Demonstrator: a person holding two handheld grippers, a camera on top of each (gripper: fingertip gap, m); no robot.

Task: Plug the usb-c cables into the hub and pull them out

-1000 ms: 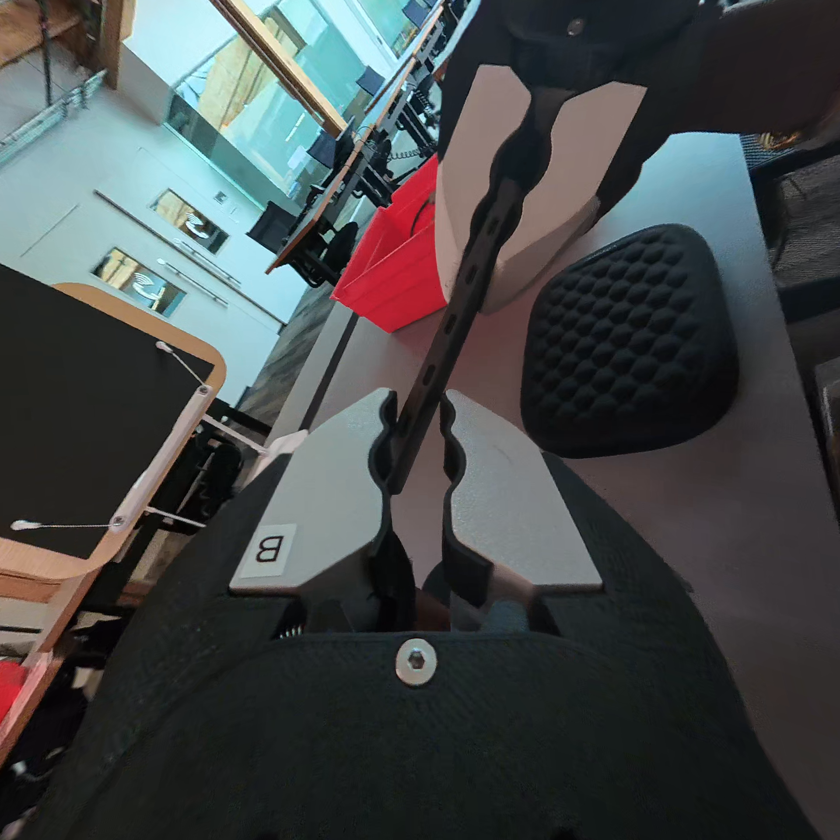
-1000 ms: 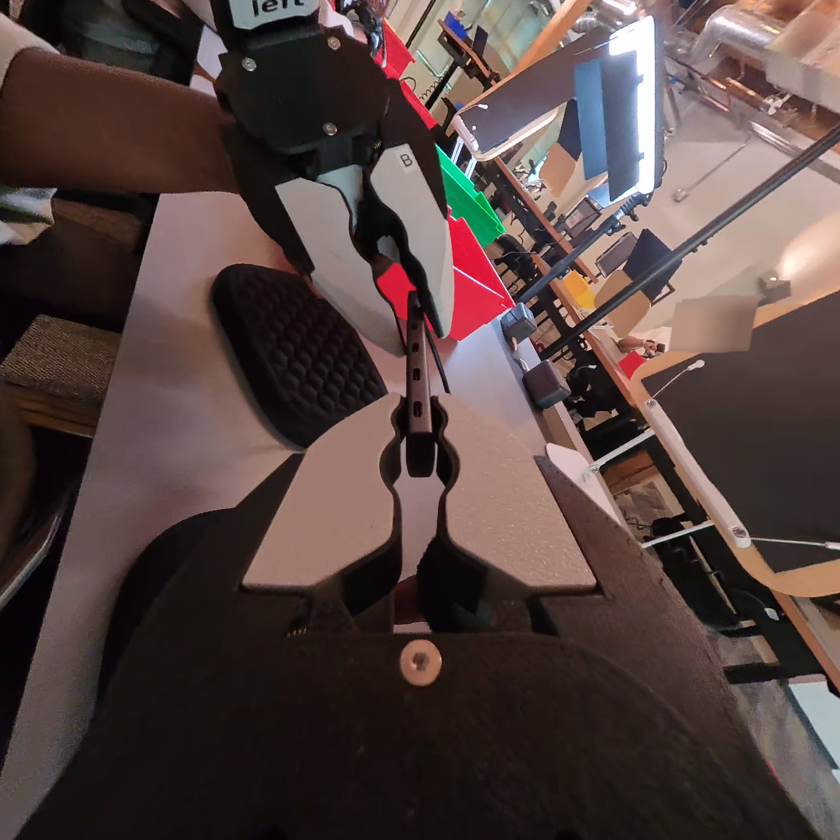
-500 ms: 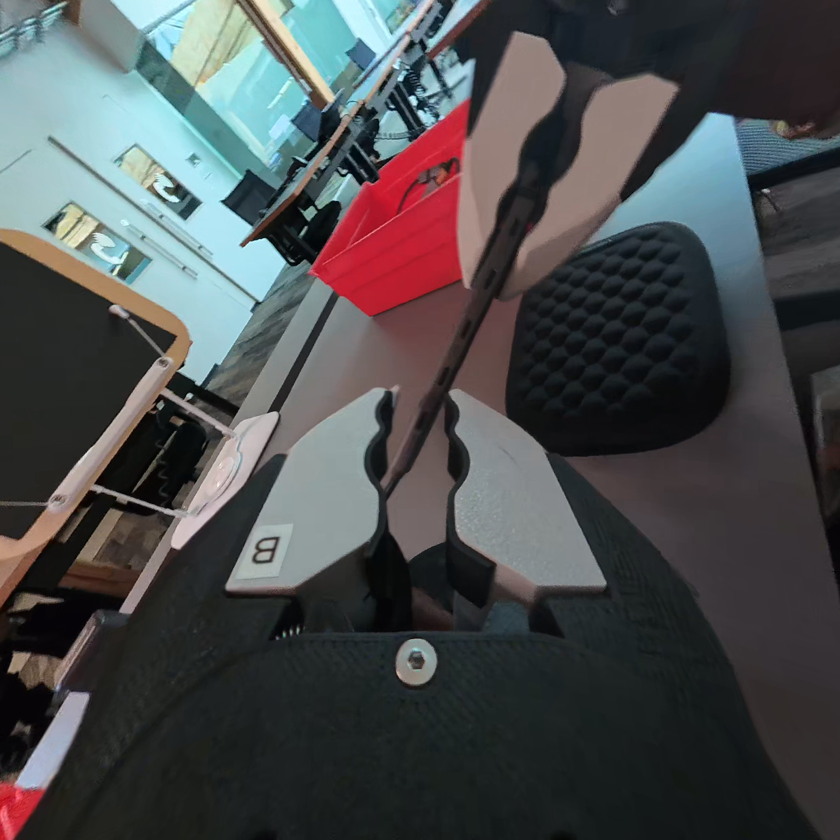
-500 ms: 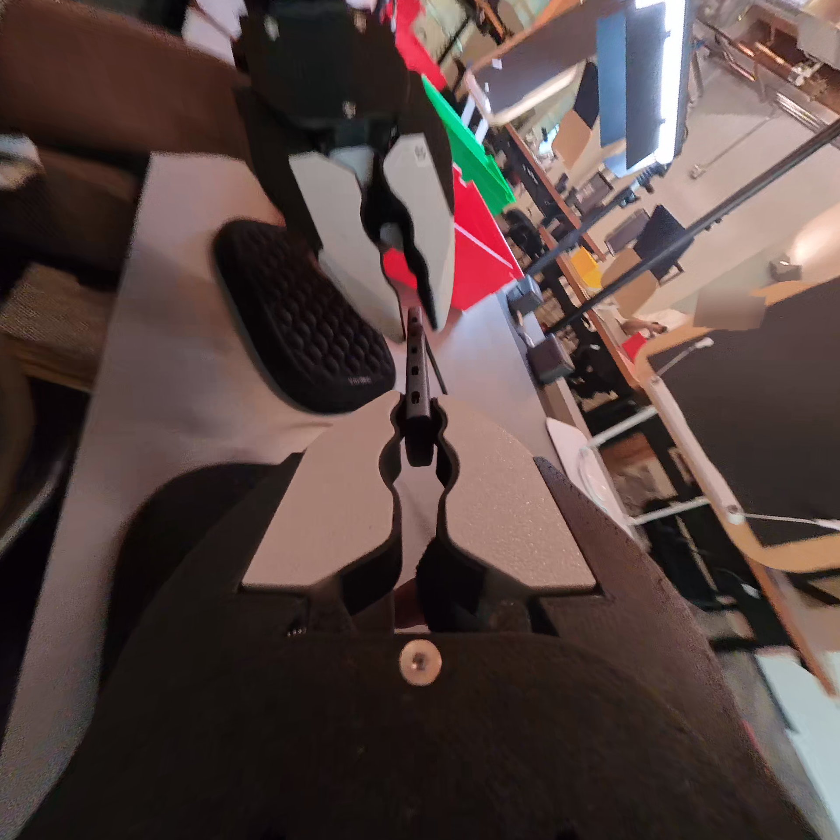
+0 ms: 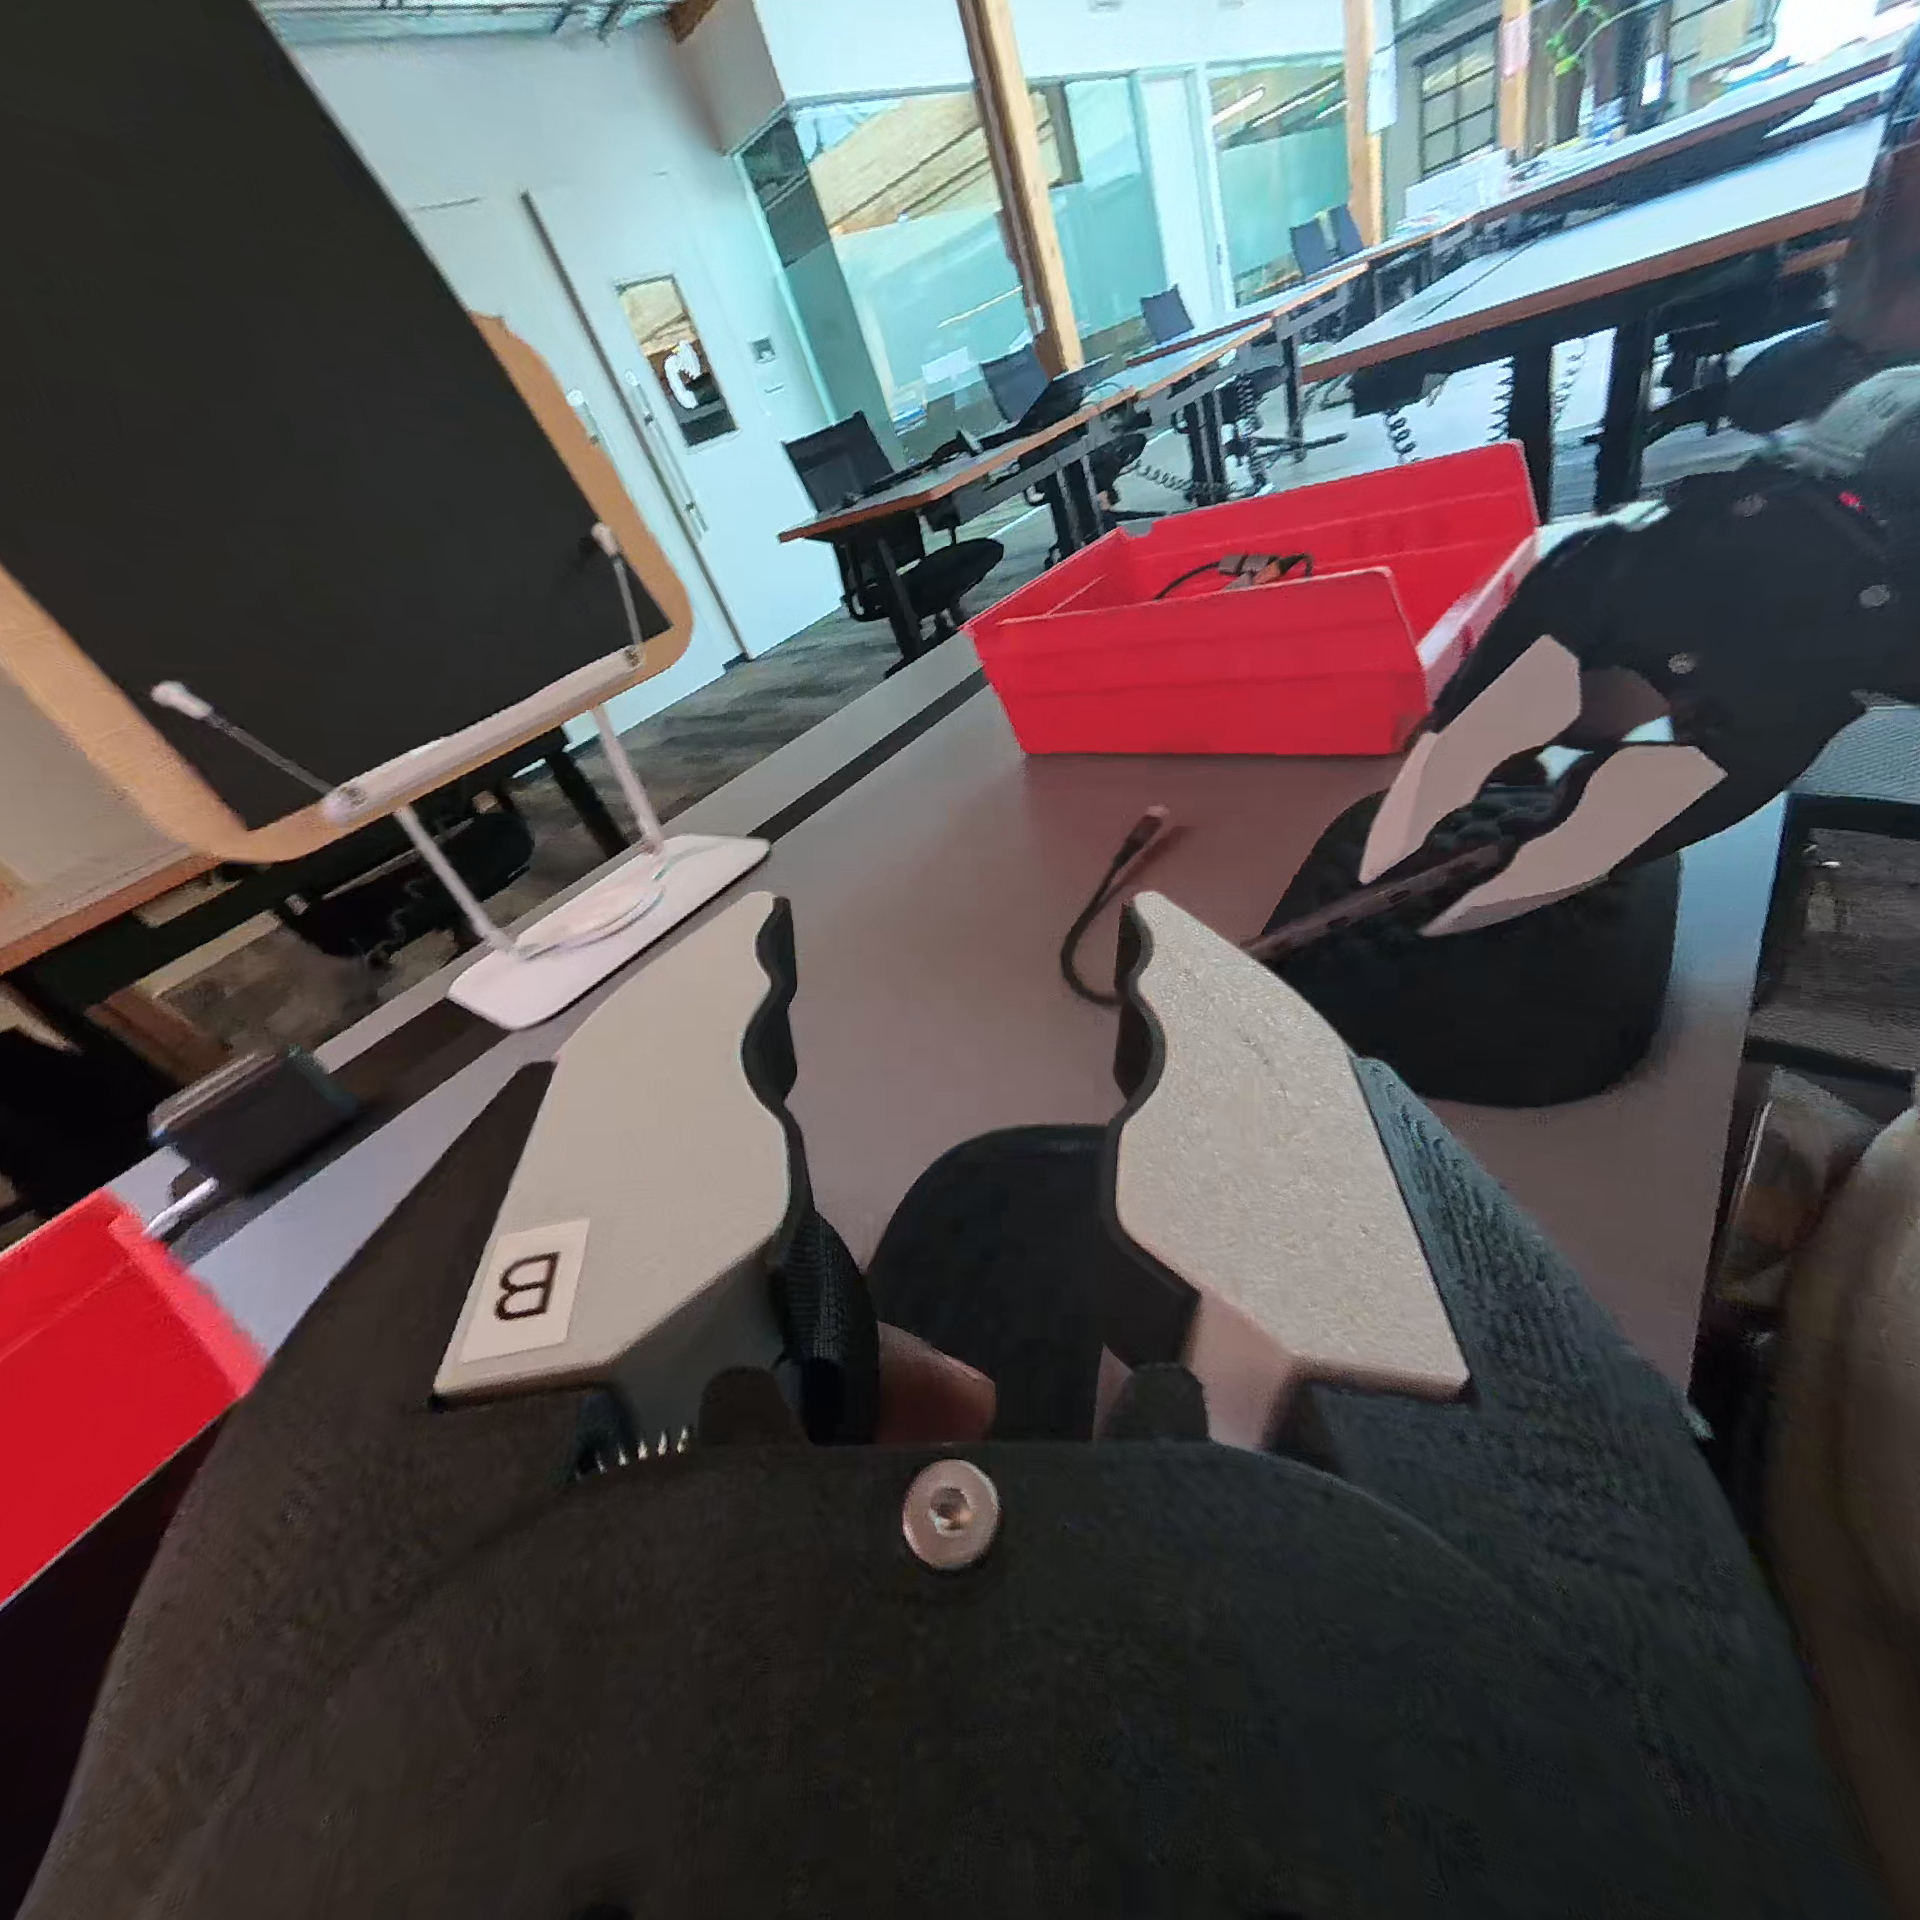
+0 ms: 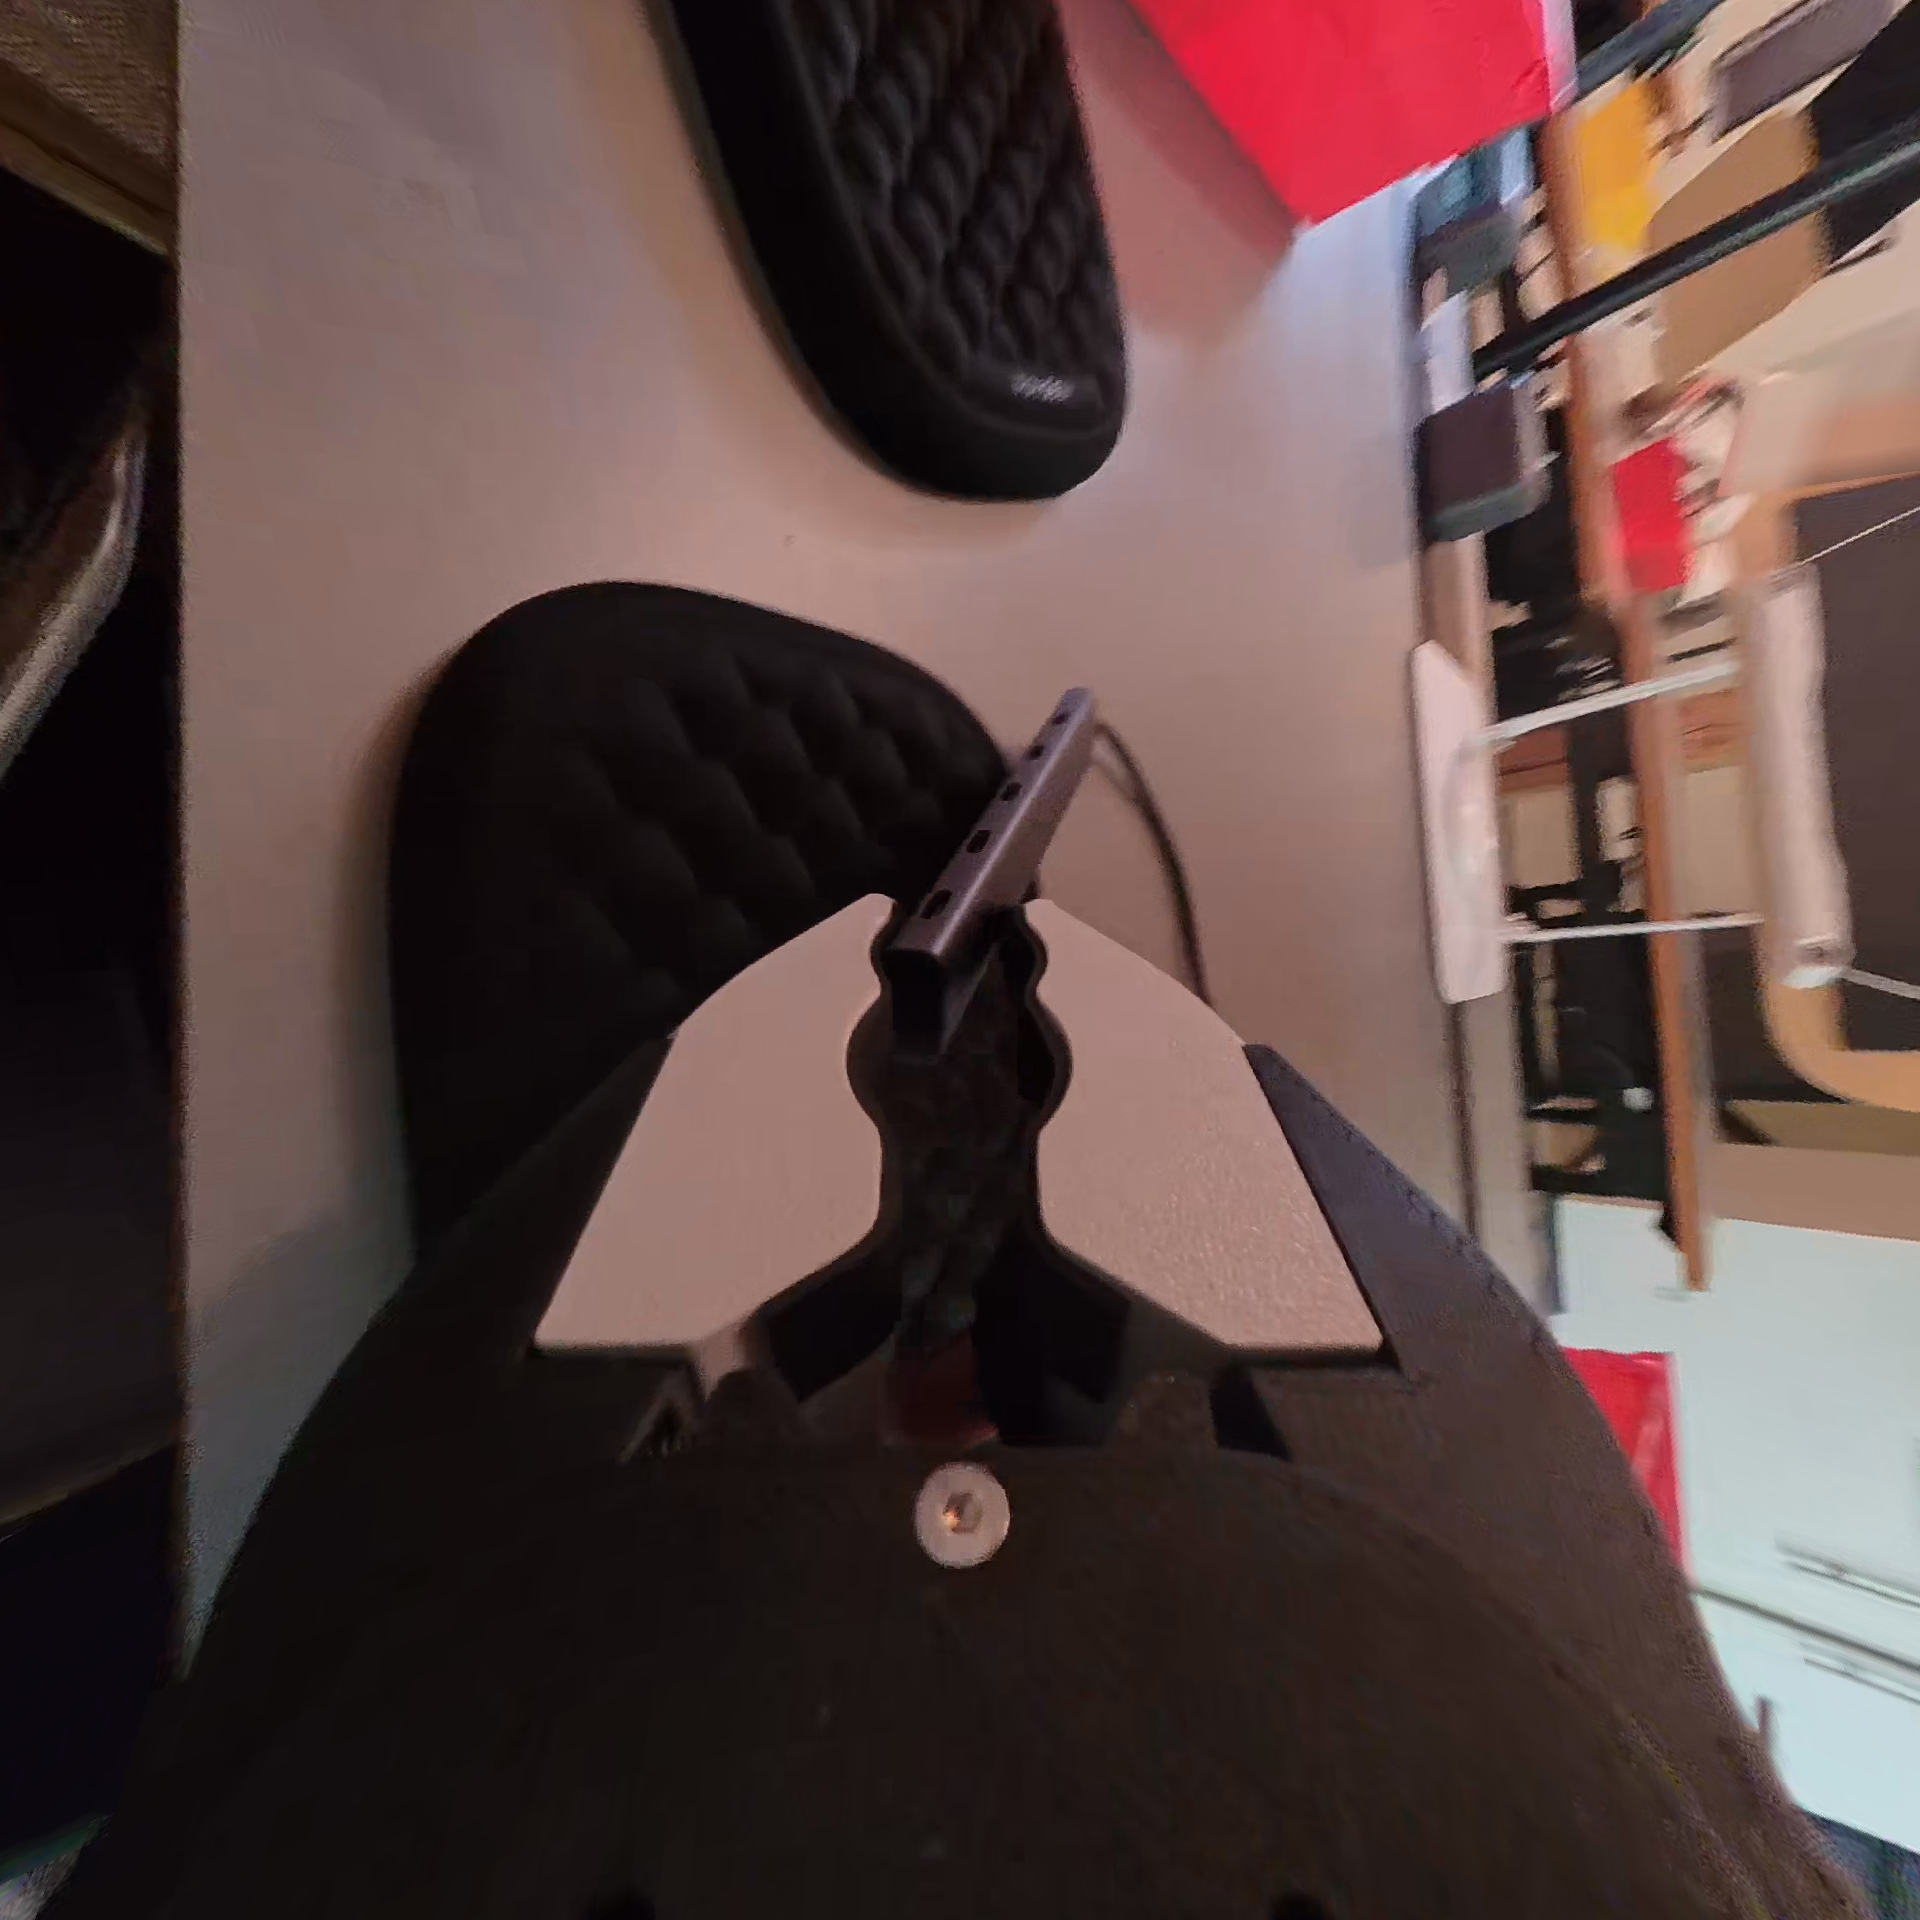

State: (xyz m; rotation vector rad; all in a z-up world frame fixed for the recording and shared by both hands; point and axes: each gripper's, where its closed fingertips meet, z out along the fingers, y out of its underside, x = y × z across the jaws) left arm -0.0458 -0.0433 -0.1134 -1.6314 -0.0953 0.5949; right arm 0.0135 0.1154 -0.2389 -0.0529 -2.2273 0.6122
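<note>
Open-plan office, rows of long desks and black chairs behind glass partitions; work surface a grey table [image 5: 935, 831]. Left wrist view, left to right: one red bin corner [image 5: 94, 1340] at the frame edge; one small dark box [image 5: 249, 1117] on the table's far edge; one black panel with a wooden border [image 5: 260, 416] on a white stand [image 5: 613, 925]; one left gripper [image 5: 951, 971], fingers spread wide with nothing between them; one black cable [image 5: 1107, 883] lying loose on the table, its plug end pointing toward the far bins; two red bins [image 5: 1205, 675] side by side at the far end, the nearer holding a cable; one black honeycomb-textured pad [image 5: 1507, 997], with the right gripper [image 5: 1439, 899] above it, pinching one slim grey hub [image 5: 1361, 914] at its end. Right wrist view, blurred, left to right: two black textured pads, one near [image 6: 665, 831] and one far [image 6: 935, 239], well apart on the table; one right gripper [image 6: 956, 920], fingertips pressed onto the hub [image 6: 1013, 810], which juts forward and tilts right over the near pad's edge, a row of small ports along its upper side, none visibly occupied; one cable [image 6: 1164, 842] trailing from the hub's far end down to the table; one red bin [image 6: 1340, 94] at the top; the white stand base [image 6: 1455, 821] past the table edge.
</note>
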